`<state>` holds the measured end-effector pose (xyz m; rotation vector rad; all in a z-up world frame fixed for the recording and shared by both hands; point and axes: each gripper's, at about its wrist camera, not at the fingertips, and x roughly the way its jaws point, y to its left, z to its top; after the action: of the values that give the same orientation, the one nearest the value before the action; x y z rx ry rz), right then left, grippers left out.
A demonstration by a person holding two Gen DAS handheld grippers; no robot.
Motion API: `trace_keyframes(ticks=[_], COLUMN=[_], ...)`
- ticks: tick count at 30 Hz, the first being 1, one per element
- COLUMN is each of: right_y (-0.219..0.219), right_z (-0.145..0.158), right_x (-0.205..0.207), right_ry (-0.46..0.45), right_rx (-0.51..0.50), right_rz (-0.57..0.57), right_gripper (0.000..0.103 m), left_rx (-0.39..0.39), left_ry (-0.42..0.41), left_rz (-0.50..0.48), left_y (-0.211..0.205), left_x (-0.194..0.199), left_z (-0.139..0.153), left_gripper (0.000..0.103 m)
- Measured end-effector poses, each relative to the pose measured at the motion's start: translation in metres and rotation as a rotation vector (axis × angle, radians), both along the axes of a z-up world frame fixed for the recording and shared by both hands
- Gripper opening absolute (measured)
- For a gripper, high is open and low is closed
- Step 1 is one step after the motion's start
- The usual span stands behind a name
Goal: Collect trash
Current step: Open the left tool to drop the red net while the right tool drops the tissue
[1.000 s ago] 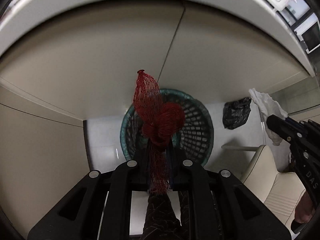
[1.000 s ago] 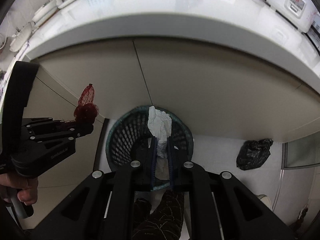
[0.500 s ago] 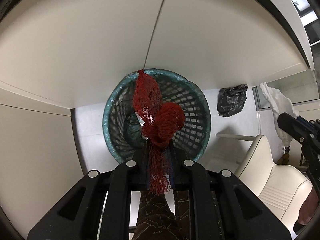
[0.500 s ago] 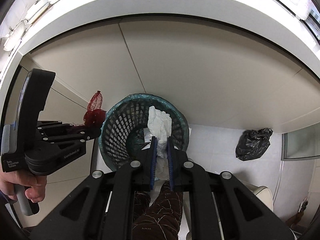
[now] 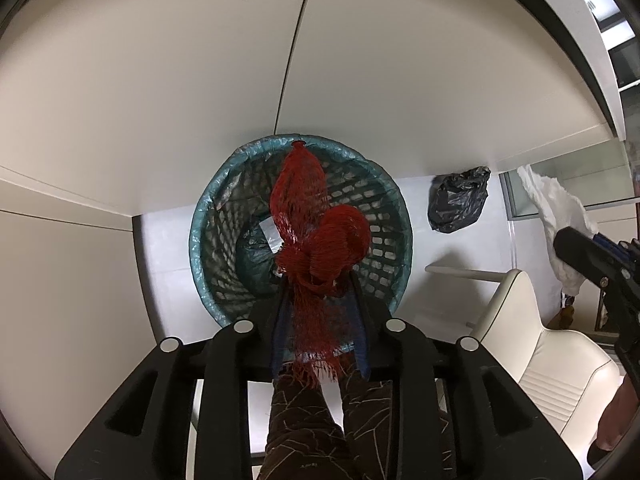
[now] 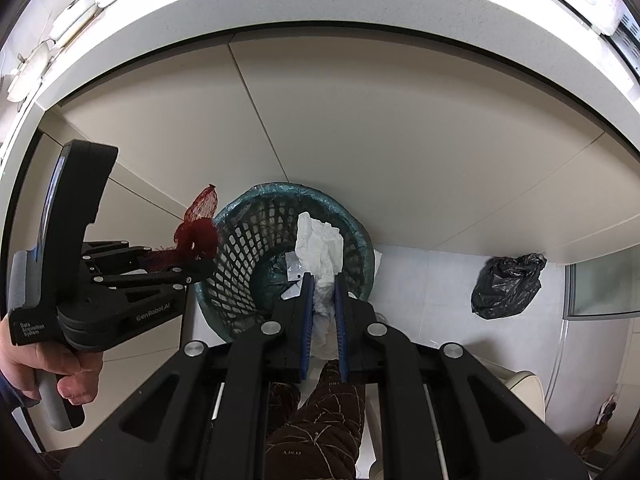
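Note:
A red mesh net (image 5: 316,236) hangs between the fingers of my left gripper (image 5: 318,280), right over the teal-lined basket (image 5: 200,240). The jaws are opening: a gap shows on each side between the blue pads and the net. From the right wrist view, the left gripper (image 6: 200,264) and the net (image 6: 198,232) sit at the left rim of the basket (image 6: 280,188). My right gripper (image 6: 322,276) is shut on a crumpled white tissue (image 6: 320,240) above the basket's mouth. The tissue (image 5: 556,204) also shows in the left wrist view.
The basket stands on a pale floor against beige cabinet doors (image 6: 360,120), under a white counter (image 6: 320,0). A black plastic bag (image 6: 506,288) lies on the floor to the right. A cream chair (image 5: 552,360) is at the right. The person's patterned trouser legs (image 5: 312,420) are below.
The left gripper has sunk toward the basket, which now looks larger. Its jaws have spread apart around the red net. The right gripper still grips the tissue, almost unmoved.

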<state>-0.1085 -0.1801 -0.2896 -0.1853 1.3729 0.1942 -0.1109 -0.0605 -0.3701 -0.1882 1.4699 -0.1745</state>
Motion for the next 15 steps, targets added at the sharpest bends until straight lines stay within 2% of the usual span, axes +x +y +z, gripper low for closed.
trace_keyframes(ticks=[12, 15], right_y=[-0.0019, -0.0032], right_z=[-0.0050, -0.0034], right_x=[0.0008, 0.0019], right_ry=[0.011, 0.010], right_rx=[0.002, 0.000], right_rz=[0.001, -0.004], right_gripper=[0.010, 0.010], left_rx=[0.012, 0.016], left_ry=[-0.010, -0.006], left_rz=[0.026, 0.023], left_y=[0.0041, 0.0023], left_x=[0.0033, 0.0045], left_z=[-0.0003, -0.0013], left_gripper=[0.065, 0.067])
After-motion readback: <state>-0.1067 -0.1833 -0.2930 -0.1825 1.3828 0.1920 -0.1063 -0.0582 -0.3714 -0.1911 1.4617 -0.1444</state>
